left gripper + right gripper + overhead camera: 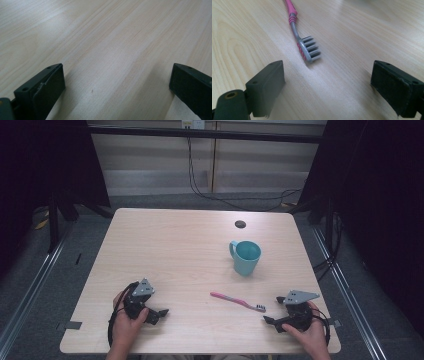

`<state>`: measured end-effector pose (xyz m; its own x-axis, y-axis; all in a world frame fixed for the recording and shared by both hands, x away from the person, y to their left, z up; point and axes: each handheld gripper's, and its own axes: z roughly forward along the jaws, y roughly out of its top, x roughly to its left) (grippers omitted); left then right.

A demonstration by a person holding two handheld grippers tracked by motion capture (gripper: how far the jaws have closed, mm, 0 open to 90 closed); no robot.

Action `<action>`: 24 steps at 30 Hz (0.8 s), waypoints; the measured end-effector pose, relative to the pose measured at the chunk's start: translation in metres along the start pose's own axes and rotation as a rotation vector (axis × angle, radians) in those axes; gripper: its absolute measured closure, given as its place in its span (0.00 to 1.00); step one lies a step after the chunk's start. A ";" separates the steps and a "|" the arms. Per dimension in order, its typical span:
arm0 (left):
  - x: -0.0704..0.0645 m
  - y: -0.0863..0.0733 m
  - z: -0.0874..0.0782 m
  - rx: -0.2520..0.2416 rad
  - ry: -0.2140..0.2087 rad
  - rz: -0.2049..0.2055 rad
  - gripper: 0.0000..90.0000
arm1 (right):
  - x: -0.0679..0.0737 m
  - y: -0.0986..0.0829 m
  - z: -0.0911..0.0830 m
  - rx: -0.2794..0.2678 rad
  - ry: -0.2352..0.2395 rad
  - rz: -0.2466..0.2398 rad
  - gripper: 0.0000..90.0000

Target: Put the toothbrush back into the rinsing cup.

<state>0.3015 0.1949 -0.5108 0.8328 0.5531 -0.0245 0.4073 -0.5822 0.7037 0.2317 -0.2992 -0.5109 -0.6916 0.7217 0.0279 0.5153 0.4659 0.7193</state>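
A pink and grey toothbrush point(237, 301) lies flat on the pale wooden table point(165, 245), its bristled head point(310, 50) toward the near right. Behind it stands an upright teal mug point(245, 257), handle to the left. My right gripper point(271, 313) rests near the table's front right, open, and the brush head lies just ahead of its jaws, apart from them. My left gripper point(161, 312) sits at the front left, open over bare wood point(112, 50), with nothing between its jaws point(117, 85).
A small dark round hole point(240, 224) sits in the table near its far edge. Cables run over the grey floor behind the table. Dark stands and curtains flank both sides.
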 end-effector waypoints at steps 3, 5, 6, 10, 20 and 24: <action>0.000 0.000 0.000 0.000 0.000 0.001 0.00 | 0.000 0.000 0.000 0.000 -0.001 0.001 0.13; 0.000 0.000 0.000 0.000 0.000 0.000 0.00 | 0.000 0.000 0.000 0.000 0.000 0.001 0.12; 0.000 0.000 0.000 0.000 0.000 0.000 0.00 | 0.000 0.000 0.000 0.000 -0.001 0.001 0.13; 0.000 0.000 0.000 0.000 0.000 0.000 0.00 | 0.000 0.000 0.000 -0.001 -0.001 0.001 0.13; 0.000 0.000 0.000 0.001 0.003 0.004 0.00 | 0.005 0.020 0.004 0.132 0.006 -0.007 0.17; 0.000 0.000 0.000 0.000 0.003 0.003 0.00 | 0.005 0.032 0.007 0.206 0.030 -0.052 0.20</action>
<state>0.3016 0.1950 -0.5107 0.8331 0.5528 -0.0199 0.4046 -0.5844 0.7035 0.2480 -0.2771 -0.4927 -0.7334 0.6796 0.0170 0.5688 0.5997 0.5629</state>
